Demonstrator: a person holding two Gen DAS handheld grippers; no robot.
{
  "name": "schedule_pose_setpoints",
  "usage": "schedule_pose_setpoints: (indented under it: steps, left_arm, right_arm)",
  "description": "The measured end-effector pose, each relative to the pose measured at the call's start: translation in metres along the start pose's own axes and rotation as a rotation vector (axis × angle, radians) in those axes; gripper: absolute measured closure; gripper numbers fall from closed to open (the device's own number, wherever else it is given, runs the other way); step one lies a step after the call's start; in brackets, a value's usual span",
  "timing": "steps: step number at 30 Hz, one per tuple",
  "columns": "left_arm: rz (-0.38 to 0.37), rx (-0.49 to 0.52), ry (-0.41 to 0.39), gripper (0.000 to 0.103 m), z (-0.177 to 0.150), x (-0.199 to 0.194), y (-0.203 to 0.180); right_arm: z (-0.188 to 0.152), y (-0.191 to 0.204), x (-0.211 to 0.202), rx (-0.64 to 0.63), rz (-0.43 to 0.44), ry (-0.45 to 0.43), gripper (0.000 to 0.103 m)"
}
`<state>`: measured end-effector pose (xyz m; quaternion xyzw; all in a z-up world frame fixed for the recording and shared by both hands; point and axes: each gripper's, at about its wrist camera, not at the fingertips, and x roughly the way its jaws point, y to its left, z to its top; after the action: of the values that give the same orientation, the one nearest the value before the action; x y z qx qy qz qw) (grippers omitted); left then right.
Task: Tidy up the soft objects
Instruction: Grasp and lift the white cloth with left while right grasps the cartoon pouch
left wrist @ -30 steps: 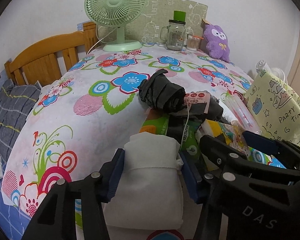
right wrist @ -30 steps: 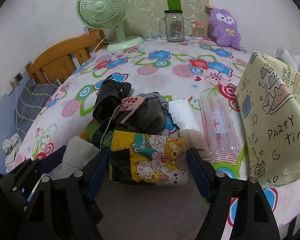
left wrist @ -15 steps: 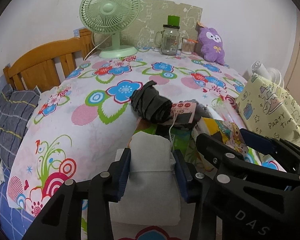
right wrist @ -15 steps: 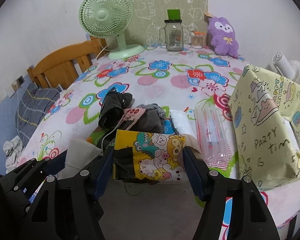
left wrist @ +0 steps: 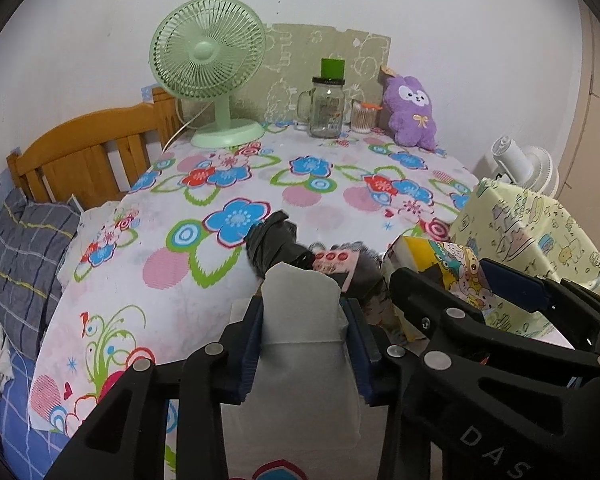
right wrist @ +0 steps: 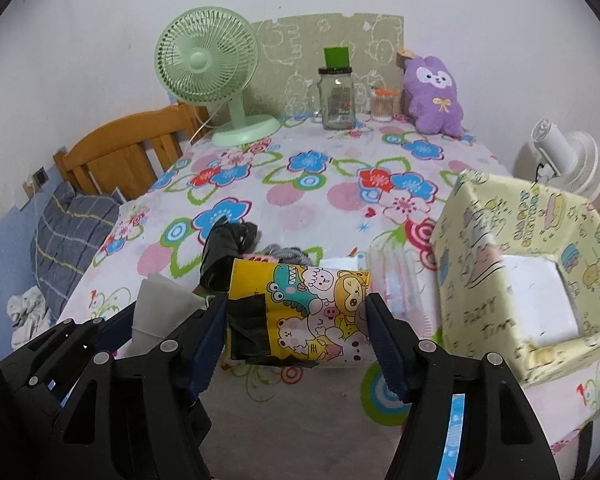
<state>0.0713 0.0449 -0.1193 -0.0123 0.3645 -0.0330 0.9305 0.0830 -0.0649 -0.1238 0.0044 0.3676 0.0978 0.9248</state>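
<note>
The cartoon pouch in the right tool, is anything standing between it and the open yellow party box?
Nothing visible blocks it. The cartoon pouch is clamped in the right tool, and the yellow party box sits open to its right. Only a clear plastic packet lies flat on the tablecloth between them.

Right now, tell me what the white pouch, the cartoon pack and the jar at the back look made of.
White pouch: seemingly matte non-woven fabric; dull, creased, a seam line across it.
Cartoon pack: probably glossy plastic film; printed, curving between the pads.
Jar: clear glass, likely; see-through, with a dark lid.
</note>
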Motion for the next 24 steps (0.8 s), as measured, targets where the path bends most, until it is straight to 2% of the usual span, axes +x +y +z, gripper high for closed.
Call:
schedule_pose_setpoints:
  steps: [24]
  left_arm:
    - [-0.007,0.04,-0.108,0.063,0.044,-0.04,-0.035]
  right_arm:
    - [0.042,-0.021,-0.056,-0.003,-0.048,-0.117,0.033]
